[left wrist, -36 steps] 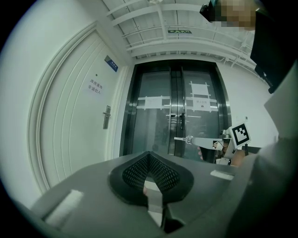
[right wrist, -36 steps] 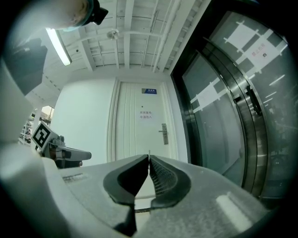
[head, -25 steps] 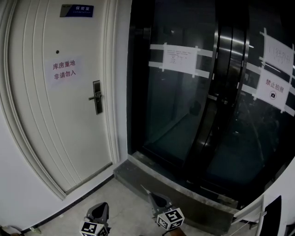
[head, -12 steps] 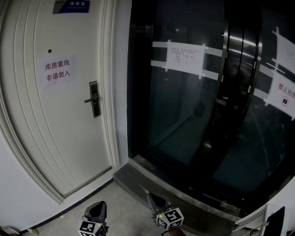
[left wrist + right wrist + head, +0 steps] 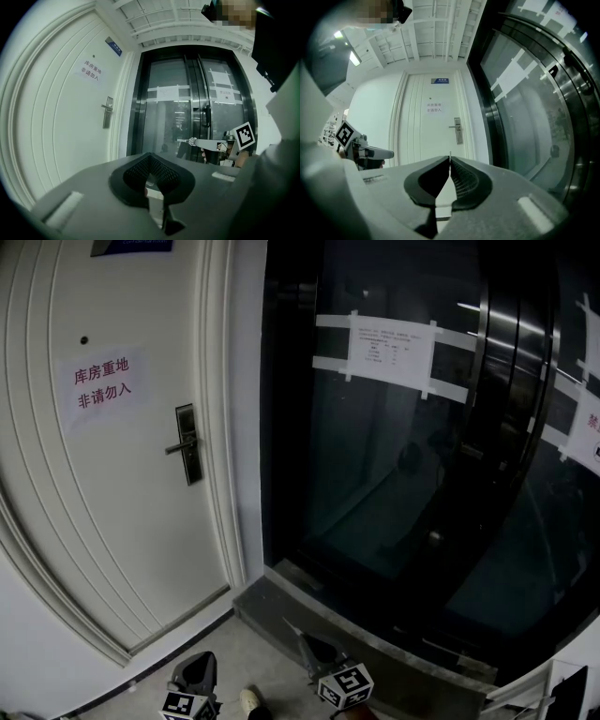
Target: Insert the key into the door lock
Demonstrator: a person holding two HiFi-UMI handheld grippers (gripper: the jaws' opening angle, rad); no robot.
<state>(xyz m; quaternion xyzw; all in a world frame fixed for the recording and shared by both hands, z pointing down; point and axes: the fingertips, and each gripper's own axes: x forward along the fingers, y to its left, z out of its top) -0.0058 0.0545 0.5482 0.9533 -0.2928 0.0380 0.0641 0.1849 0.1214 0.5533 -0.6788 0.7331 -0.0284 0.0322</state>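
Note:
A white door (image 5: 112,521) fills the left of the head view, with a dark lock plate and lever handle (image 5: 187,443) on its right edge. The lock (image 5: 458,130) is far ahead in the right gripper view, and it shows again as the lock (image 5: 108,112) in the left gripper view. My right gripper (image 5: 314,645) is low in the head view, shut on a thin key (image 5: 450,153) that pokes out at its tip. My left gripper (image 5: 199,673) is beside it, shut with nothing in it. Both are well short of the door.
Dark glass doors (image 5: 403,474) with taped paper notices (image 5: 389,351) stand to the right of the door. A grey stone step (image 5: 309,615) runs along their foot. A paper sign (image 5: 101,382) is stuck on the white door. A shoe tip (image 5: 249,699) shows between the grippers.
The view has moved closer to the door. The lock has slid left and the glass doors' notices have slid right. A shoe tip has appeared at the bottom. Both grippers keep their place in the view.

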